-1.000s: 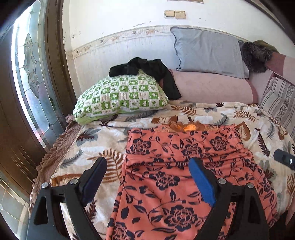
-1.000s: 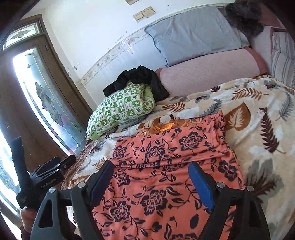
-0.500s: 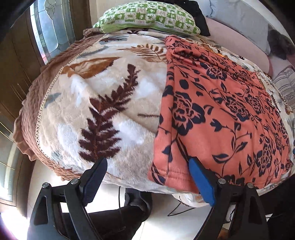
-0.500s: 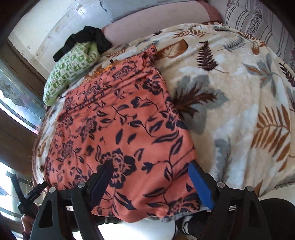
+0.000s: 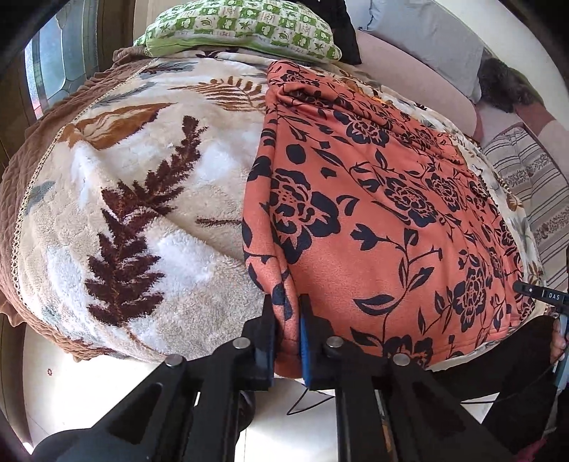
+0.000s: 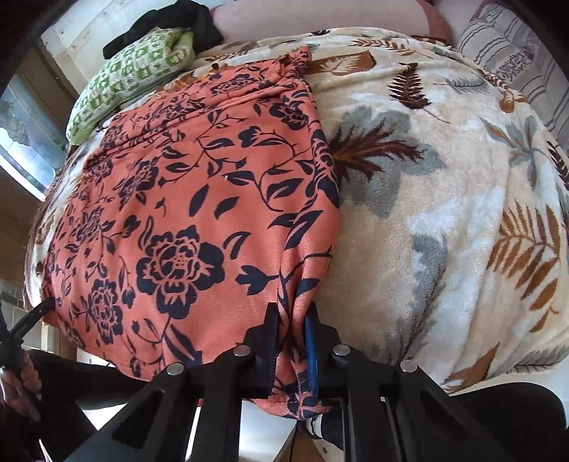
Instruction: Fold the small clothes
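Soft coral fleece garment [image 5: 373, 213] with navy roses, spread flat on plush leaf-print blanket [image 5: 142, 199] over bed; near corners pinched, jaws just closed tight on bunched fabric, by left gripper [image 5: 287, 320] and right gripper [image 6: 291, 330]; green checked pillow [image 5: 242, 25] beyond, glazed door alongside

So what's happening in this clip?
A person is folding an orange floral garment spread on a bed with a leaf-print blanket. The left tool has just closed on the garment's near corner on its side, and the right tool has just closed on the opposite near corner, fabric bunched between the pads at both. The garment lies flat otherwise; no fold has been made yet. A green checked pillow sits at the far end.
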Motion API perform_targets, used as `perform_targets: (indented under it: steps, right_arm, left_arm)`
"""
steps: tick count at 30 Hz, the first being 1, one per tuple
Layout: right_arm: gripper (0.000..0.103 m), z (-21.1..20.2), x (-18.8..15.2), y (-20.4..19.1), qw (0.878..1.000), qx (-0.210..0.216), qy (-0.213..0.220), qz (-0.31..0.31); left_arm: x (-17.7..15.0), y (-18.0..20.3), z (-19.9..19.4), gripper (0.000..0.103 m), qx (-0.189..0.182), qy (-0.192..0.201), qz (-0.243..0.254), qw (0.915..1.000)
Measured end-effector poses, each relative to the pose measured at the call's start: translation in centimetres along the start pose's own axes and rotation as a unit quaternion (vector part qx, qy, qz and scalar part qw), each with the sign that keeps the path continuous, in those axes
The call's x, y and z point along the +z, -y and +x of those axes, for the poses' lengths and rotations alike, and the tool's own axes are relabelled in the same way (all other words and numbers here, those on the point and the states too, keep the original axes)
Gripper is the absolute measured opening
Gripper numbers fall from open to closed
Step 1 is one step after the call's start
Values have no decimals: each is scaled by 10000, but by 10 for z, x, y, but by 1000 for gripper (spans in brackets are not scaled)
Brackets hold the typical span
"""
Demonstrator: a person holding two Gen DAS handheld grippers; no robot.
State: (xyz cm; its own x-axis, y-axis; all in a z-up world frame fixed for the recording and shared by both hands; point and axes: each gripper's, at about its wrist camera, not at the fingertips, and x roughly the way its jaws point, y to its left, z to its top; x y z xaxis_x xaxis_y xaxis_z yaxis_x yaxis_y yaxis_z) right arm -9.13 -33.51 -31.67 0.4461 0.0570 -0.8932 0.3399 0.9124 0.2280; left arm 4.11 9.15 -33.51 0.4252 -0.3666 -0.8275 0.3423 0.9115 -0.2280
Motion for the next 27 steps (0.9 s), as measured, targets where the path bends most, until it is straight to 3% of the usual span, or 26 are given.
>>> perform_targets:
  steps: [6, 9, 12, 15, 19, 21, 22, 23, 25, 27]
  right_arm:
    - [12, -39, 34, -3, 9905, 1307, 290, 310]
    - [12, -61, 76, -4, 9815, 1722, 683, 477]
    - [12, -73, 138, -2, 9723, 1888, 1166, 739]
    - [12, -63, 212, 7, 9632, 1888, 1590, 1064]
    - [17, 10, 310, 29, 9550, 1834, 1462, 1814]
    - [39, 65, 342, 39, 9604, 1536, 1110, 2041]
    - [60, 88, 348, 46, 9642, 1222, 959, 2151]
    - [64, 106, 349, 53, 9653, 979, 919, 2239]
    - [64, 121, 338, 71, 9575, 973, 1062, 2499]
    - [65, 114, 317, 92, 9442, 1069, 1402, 2783]
  left_arm:
    - [39, 12, -33, 8, -715, 174, 306, 9968]
    - [91, 19, -50, 8, -945, 388, 491, 9936]
    - [166, 21, -51, 8, -1016, 555, 576, 9916]
    - [250, 19, -19, 8, -788, 666, 502, 9934]
    - [342, 6, 74, 16, -143, 613, 2, 9980]
    - [355, -12, 126, 36, 363, 104, -552, 9978]
    - [352, -23, 141, 36, 566, -65, -907, 9942]
    - [345, -33, 145, 36, 508, 25, -1177, 9917]
    - [322, -47, 129, 37, 407, 604, -1578, 9848]
    - [294, -48, 106, 52, 493, 1060, -1886, 9751]
